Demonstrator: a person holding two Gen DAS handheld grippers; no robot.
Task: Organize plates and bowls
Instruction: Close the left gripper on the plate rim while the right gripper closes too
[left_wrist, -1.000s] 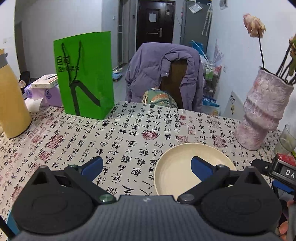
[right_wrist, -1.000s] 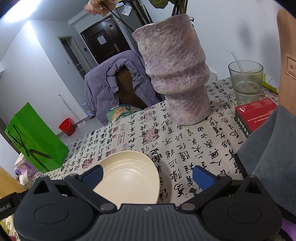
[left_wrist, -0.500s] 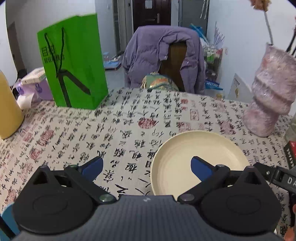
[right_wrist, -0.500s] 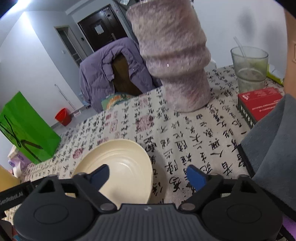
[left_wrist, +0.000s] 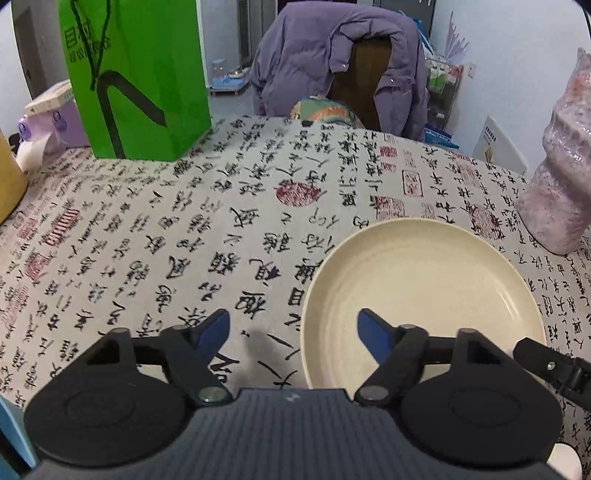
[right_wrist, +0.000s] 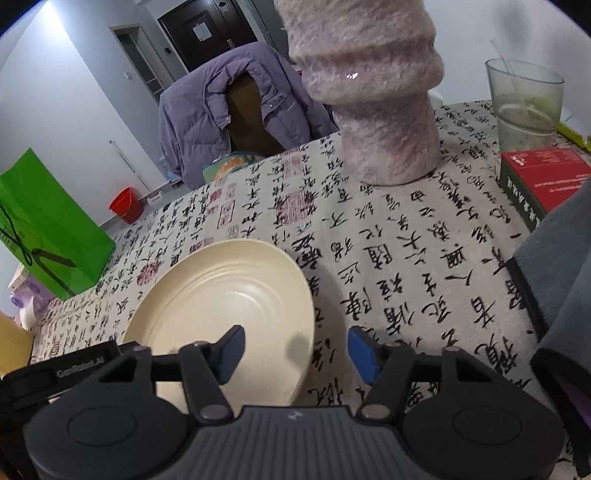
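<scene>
A: Left gripper (left_wrist: 293, 332)?

B: Jaws apart, have just been closing. They straddle the near-left rim of the cream plate (left_wrist: 424, 295) — left pad over the tablecloth (left_wrist: 184, 221), right pad over the plate's inside. Pads not pressing on it, as far as I can see.

A: Right gripper (right_wrist: 295, 345)?

B: Same deal, mirrored. Jaws parted, have just been closing in, straddling the plate's (right_wrist: 229, 295) right rim — one blue pad over the plate, the other over the cloth (right_wrist: 406, 258). No clear contact with the rim.

A: Plate location?

B: Flat on the calligraphy-print tablecloth, empty, near the front edge, between the two grippers. The right gripper's black arm pokes into the left view at the lower right.

A: Surroundings?

B: Pink textured vase (right_wrist: 373, 92) behind and to the right of the plate, apart from it. Green paper bag (left_wrist: 136, 77) far left, upright. Purple jacket (left_wrist: 332, 59) draped on a chair across the table. Glass (right_wrist: 524, 99) and red box (right_wrist: 546, 177) far right; grey cloth (right_wrist: 561, 266) at the right edge.
</scene>
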